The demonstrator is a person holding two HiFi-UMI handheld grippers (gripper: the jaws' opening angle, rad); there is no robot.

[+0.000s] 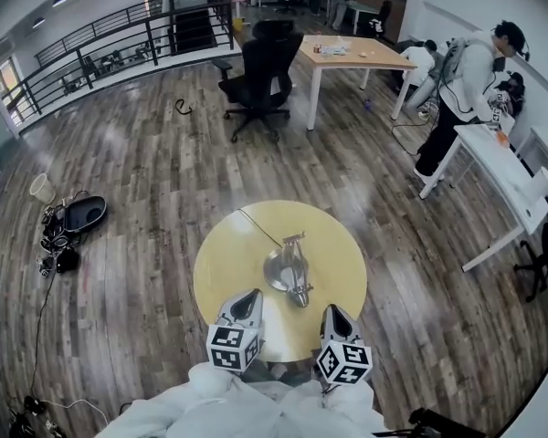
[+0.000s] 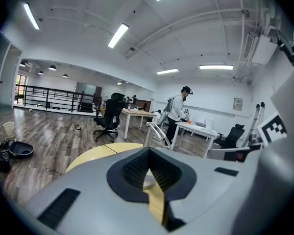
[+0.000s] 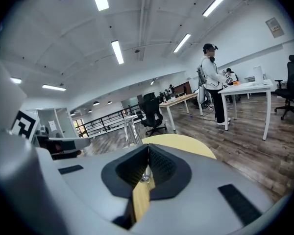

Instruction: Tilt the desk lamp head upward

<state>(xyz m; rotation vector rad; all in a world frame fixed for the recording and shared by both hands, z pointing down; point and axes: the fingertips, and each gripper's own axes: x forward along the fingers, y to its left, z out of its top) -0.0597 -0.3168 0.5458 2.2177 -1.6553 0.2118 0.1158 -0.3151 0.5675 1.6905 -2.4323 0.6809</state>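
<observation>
A silver desk lamp (image 1: 289, 270) stands on the round yellow table (image 1: 226, 272), its round base near the middle and its head low, pointing toward me. My left gripper (image 1: 246, 303) and right gripper (image 1: 334, 317) hover over the table's near edge, either side of the lamp and short of it. Both are shut with nothing held. In the left gripper view the lamp's arm (image 2: 155, 133) rises just beyond the left gripper (image 2: 148, 152). In the right gripper view the lamp's arm (image 3: 131, 129) stands ahead, left of the right gripper (image 3: 148, 147).
The lamp's thin cable (image 1: 258, 226) runs across the table to its far edge. A black office chair (image 1: 260, 73) and a wooden desk (image 1: 352, 55) stand beyond. A person (image 1: 466, 89) stands by a white desk (image 1: 507, 176) at right. Bags and cables (image 1: 73, 222) lie on the floor at left.
</observation>
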